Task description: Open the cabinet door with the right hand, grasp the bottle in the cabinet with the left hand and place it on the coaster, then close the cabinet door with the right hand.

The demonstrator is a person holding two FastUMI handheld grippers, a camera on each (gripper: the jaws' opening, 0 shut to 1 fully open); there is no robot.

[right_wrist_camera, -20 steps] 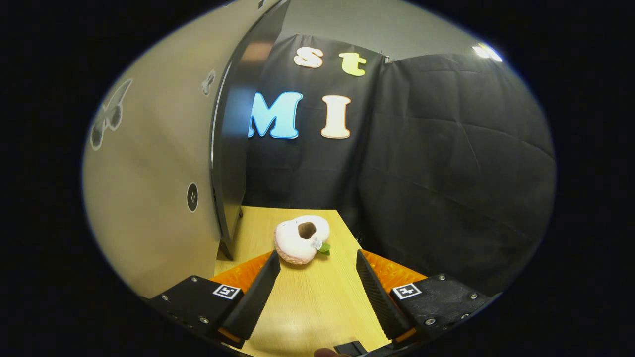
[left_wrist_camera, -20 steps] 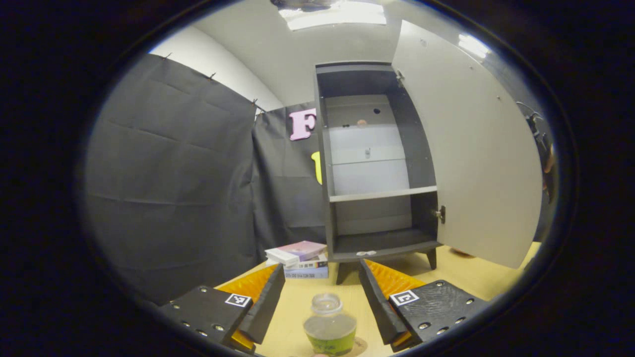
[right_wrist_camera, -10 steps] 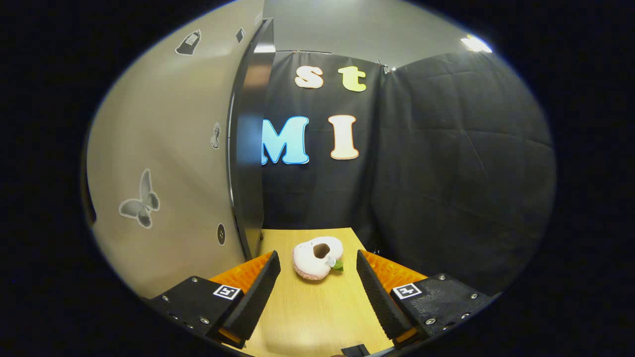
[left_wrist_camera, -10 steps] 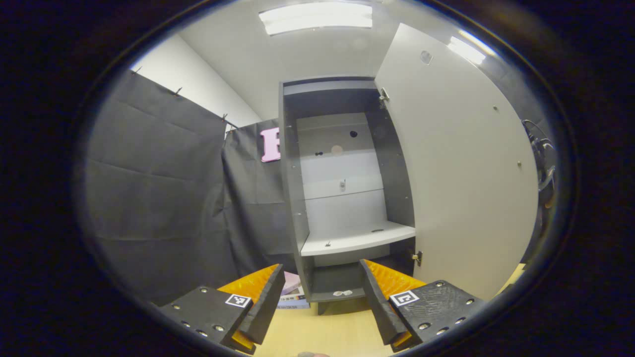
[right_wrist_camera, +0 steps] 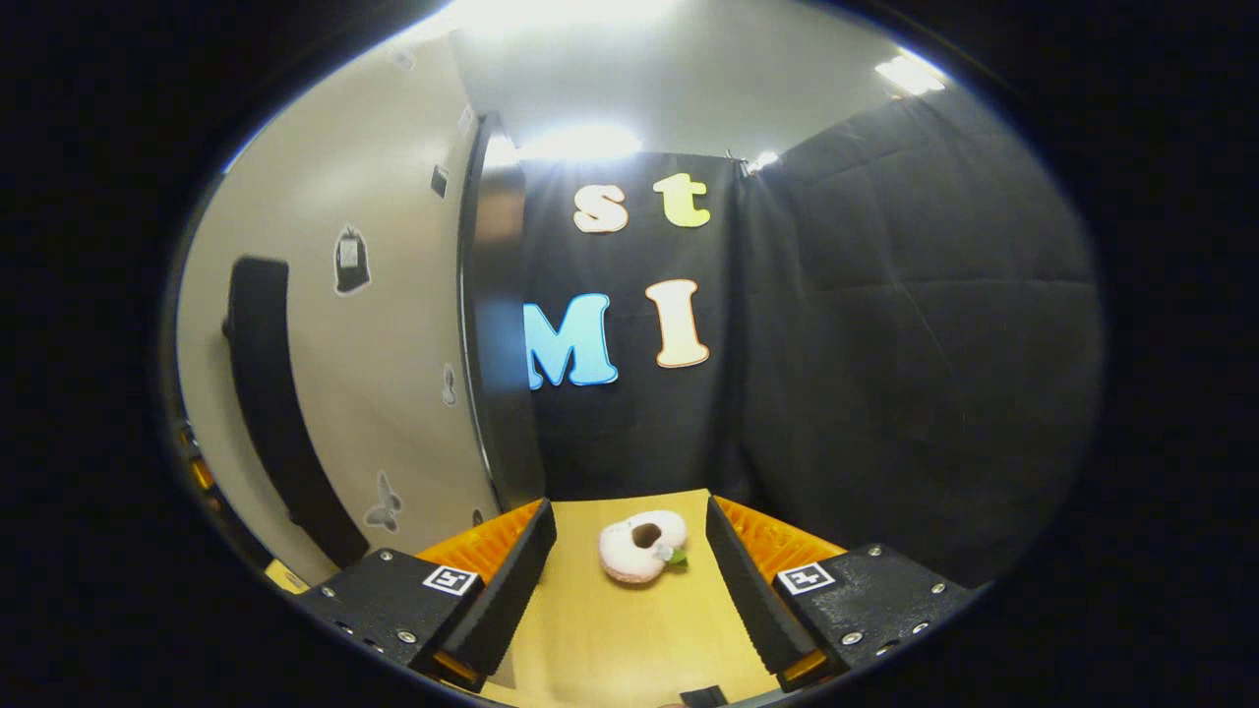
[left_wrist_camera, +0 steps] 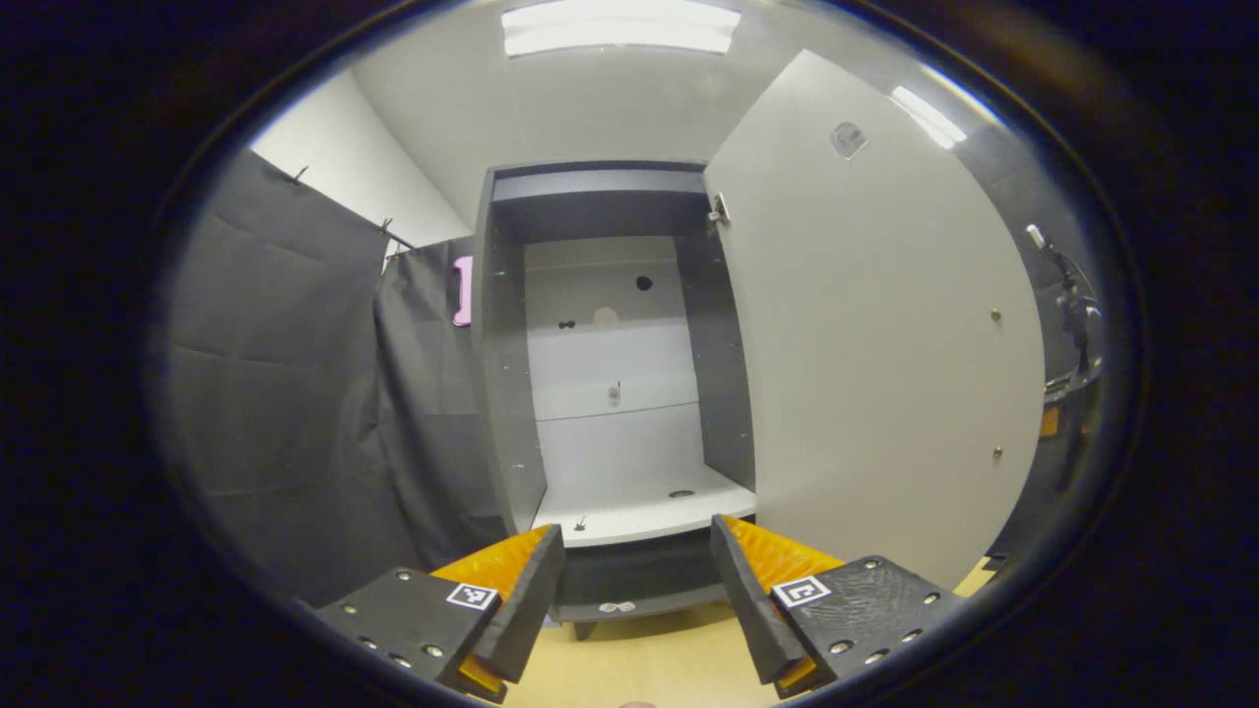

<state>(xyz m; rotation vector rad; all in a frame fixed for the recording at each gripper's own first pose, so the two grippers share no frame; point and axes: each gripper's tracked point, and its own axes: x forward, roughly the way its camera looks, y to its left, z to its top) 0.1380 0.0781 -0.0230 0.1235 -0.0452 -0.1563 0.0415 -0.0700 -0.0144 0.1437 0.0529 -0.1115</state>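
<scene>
Left gripper view looks up into the open cabinet: the left gripper has its fingers spread wide with nothing between them, and the pale shelf lies just past the fingertips at 12 o'clock. The cabinet door stands swung out at 2 o'clock, its inner face towards the camera. A strip of wooden table shows between the fingers at 6 o'clock.

A second ago the bottle stood on the table between these same fingers at 6 o'clock; the camera has since tilted up and moved closer to the cabinet.

In the right gripper view the right gripper is also released and empty, with a pink plush toy lying on the table between the fingertips. The door's outer face, with its dark handle, fills 9 to 10 o'clock. Half a second ago the handle was out of frame. The cabinet's lower compartment is partly hidden behind the left fingers.
</scene>
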